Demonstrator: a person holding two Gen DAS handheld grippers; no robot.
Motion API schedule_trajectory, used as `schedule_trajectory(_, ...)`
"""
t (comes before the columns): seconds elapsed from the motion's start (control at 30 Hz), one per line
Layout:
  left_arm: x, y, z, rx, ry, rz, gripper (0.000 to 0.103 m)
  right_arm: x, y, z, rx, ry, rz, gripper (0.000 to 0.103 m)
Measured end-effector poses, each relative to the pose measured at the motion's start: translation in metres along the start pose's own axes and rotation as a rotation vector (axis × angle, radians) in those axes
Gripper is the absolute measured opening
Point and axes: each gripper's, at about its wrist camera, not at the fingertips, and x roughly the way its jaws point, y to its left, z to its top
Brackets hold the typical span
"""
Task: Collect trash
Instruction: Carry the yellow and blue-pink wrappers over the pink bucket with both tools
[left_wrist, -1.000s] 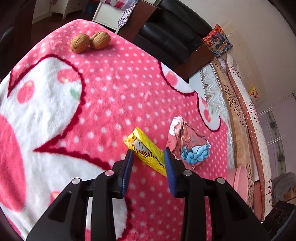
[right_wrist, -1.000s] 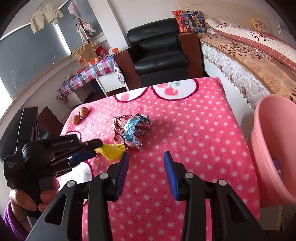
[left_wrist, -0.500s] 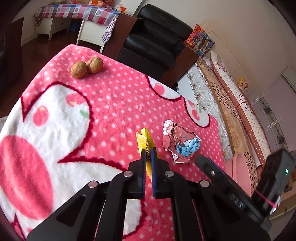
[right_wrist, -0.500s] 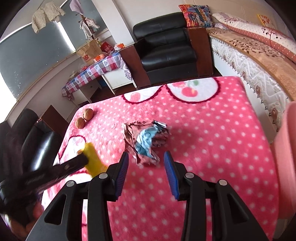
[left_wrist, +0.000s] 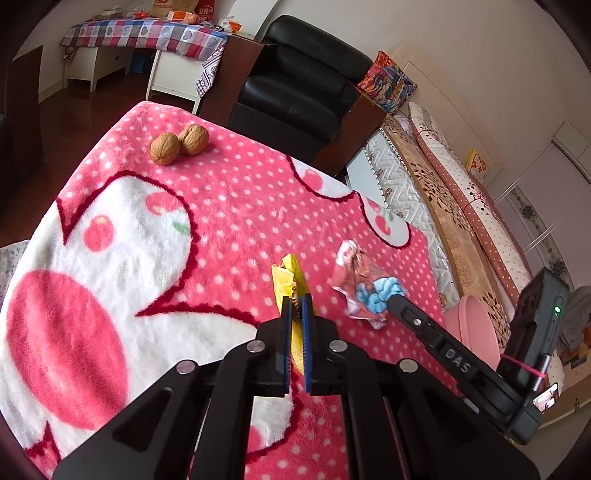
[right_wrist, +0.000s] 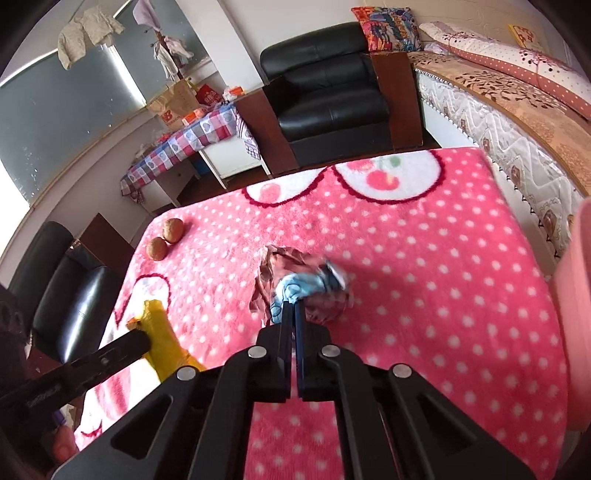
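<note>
Home bedroom: bed (right_wrist: 517, 99), armchair (right_wrist: 328, 99)

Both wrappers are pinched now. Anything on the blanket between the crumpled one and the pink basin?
Nothing visible. From the crumpled wrapper in the right gripper to the pink basin, only bare blanket shows. The walnuts lie on the opposite side.

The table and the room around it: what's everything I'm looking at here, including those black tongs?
blanket: one, pink with white dots and cherries, covering the table
walnuts: two, brown, touching, far corner of blanket
yellow wrapper: one, yellow, pinched in left gripper
crumpled wrapper: one, brown-pink and blue, pinched in right gripper
basin: one, pink, beside the table
armchair: one, black, beyond the table
bed: one, patterned covers, right side
left gripper: black, blue pads, shut
right gripper: black, blue pads, shut
</note>
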Motion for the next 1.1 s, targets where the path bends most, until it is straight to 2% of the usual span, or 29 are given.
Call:
schedule_trajectory(0.33, -0.015, -0.025, -0.014, 0.064, -0.014, -0.047, 0.004, -0.083, -0.014, -0.026, 0.012, -0.106, -0.019, 0.001)
schedule_trajectory(0.5, -0.02, -0.047, -0.021, 0.096, -0.016, -0.09, 0.004, -0.123, -0.03, -0.035, 0.026, -0.175, -0.062, 0.001)
schedule_trajectory(0.83, -0.021, -0.115, -0.026, 0.207, -0.032, -0.183, 0.004, -0.189, -0.079, -0.042, 0.099, -0.293, -0.172, 0.001)
schedule_trajectory(1.1, -0.009, -0.179, -0.033, 0.31, -0.013, -0.27, 0.004, -0.223, -0.129, -0.046, 0.171, -0.336, -0.272, 0.001)
